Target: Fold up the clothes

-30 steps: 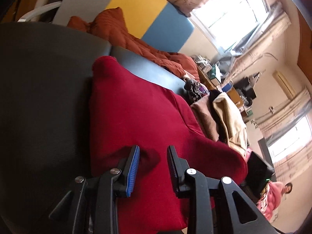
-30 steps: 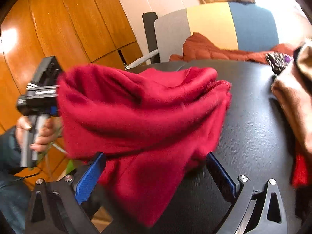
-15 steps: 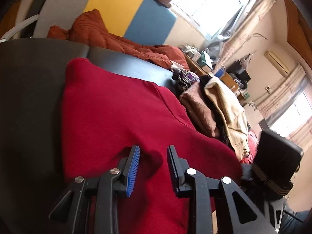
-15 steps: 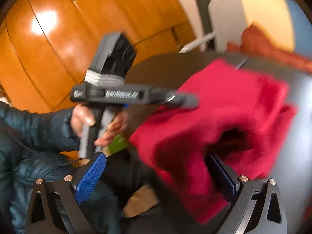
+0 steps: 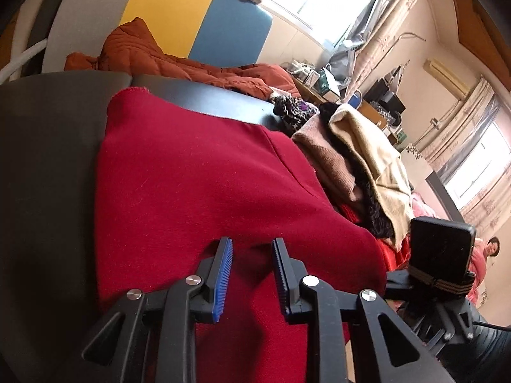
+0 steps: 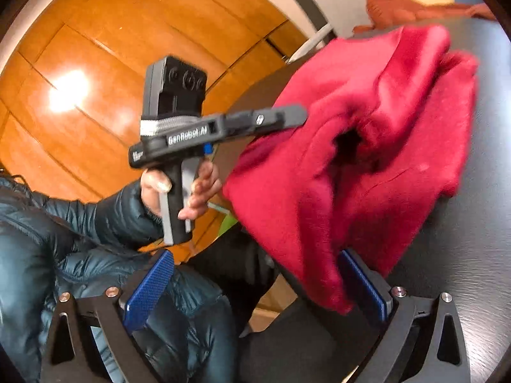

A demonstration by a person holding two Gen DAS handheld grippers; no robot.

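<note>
A red garment (image 5: 191, 185) lies on the dark table (image 5: 41, 159); its near part hangs over the table's front edge. My left gripper (image 5: 252, 249) has its jaws narrowly apart with a fold of the red cloth between the blue pads. In the right wrist view the red garment (image 6: 383, 146) is bunched and partly folded over, and the left gripper's body (image 6: 217, 131) reaches into it. My right gripper (image 6: 255, 274) is wide open; the garment's lower edge hangs just beside its right pad (image 6: 361, 284).
A pile of brown, cream and black clothes (image 5: 357, 159) sits right of the red garment. An orange quilted garment (image 5: 179, 63) lies at the table's far side against a grey, yellow and blue backrest (image 5: 166, 16). Wooden wall panels (image 6: 127, 48) stand behind the person.
The right gripper has swung left and let the view turn toward the person; the red cloth now hangs by its right pad. The left gripper keeps its hold as the garment flattens on the table.
</note>
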